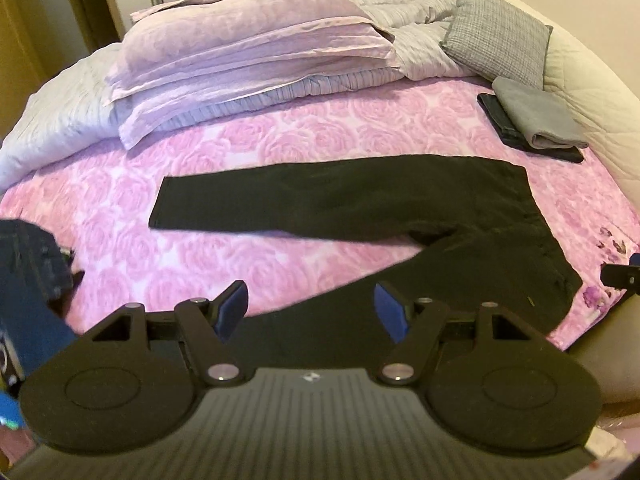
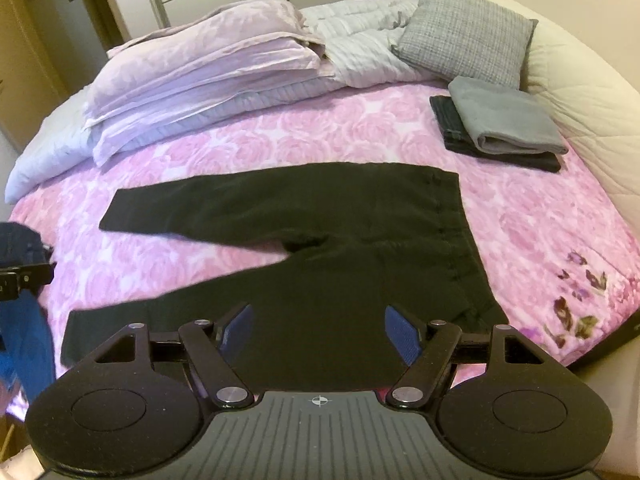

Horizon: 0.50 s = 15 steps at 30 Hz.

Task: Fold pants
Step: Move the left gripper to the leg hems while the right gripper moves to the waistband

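Black pants (image 1: 360,200) lie flat and unfolded on the pink rose-print bedspread (image 1: 280,136), waistband toward the cream quilted headboard (image 1: 592,92), the two legs spread apart in a V pointing away from it. All places below are given from the pants.

Left gripper (image 1: 310,308): jaws stand wide, blue pads (image 1: 232,308) bare, nothing between them. It hovers above the near leg, which runs under and between the fingers; no contact visible. The far leg lies well beyond the fingertips.

Right gripper (image 2: 320,330): jaws likewise wide, nothing gripped. It hangs over the near leg close to the seat of the pants (image 2: 320,216), black cloth filling the gap below the pads. Touching or not, cannot tell. The near leg's cuff lies to the left of this gripper.

Beyond the waistband end, near the headboard: a folded grey garment (image 2: 504,124) stacked on a folded dark one (image 2: 452,128). Beyond the far leg: folded lilac bedding (image 1: 248,48) and a grey checked cushion (image 1: 496,36).

Off the cuff end: blurred blue denim (image 2: 24,320).
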Available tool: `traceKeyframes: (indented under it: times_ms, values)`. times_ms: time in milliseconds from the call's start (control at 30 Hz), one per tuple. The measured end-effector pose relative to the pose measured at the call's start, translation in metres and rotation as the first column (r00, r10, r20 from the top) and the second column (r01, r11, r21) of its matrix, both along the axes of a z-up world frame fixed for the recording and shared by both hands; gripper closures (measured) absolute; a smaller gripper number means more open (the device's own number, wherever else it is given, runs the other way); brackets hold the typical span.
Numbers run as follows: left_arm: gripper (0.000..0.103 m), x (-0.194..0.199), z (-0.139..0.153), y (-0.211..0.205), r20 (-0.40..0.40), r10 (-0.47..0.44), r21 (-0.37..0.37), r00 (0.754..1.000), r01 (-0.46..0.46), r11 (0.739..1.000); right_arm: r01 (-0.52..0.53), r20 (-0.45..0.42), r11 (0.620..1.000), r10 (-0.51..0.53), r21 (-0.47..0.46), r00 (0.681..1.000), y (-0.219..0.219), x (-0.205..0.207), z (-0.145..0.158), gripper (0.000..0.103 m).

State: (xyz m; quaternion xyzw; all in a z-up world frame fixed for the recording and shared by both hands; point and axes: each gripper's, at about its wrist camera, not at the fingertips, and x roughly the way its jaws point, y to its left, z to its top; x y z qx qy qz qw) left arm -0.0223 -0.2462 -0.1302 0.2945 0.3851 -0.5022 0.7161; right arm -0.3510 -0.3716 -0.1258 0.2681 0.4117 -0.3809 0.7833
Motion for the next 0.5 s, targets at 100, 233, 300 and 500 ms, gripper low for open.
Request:
traceKeyframes:
  times_ms: [100,233,300,500]
  values:
    - [0.036,0.019,-0.010,-0.015,0.002,-0.017,0.010,1.000,0.017,1.000,0.012,-0.006,1.000,-0.012,0.005,1.000,-0.007,0.020,-0.006,0.033]
    - [0.036,0.040,-0.027,-0.027,-0.012,-0.018,0.040,1.000,0.018,0.999,0.040,-0.029,0.999,-0.038,0.036,0.999,-0.015,0.034,-0.022,0.033]
    - [0.036,0.047,-0.036,-0.029,-0.022,-0.023,0.050,0.999,0.024,0.998,0.057,-0.039,0.997,-0.055,0.059,0.998,-0.020,0.034,-0.029,0.033]
    - [0.036,0.062,-0.062,-0.040,-0.038,-0.035,0.085,0.999,0.038,0.996,0.116,-0.067,0.988,-0.109,0.104,0.992,-0.037,0.025,-0.049,0.033]
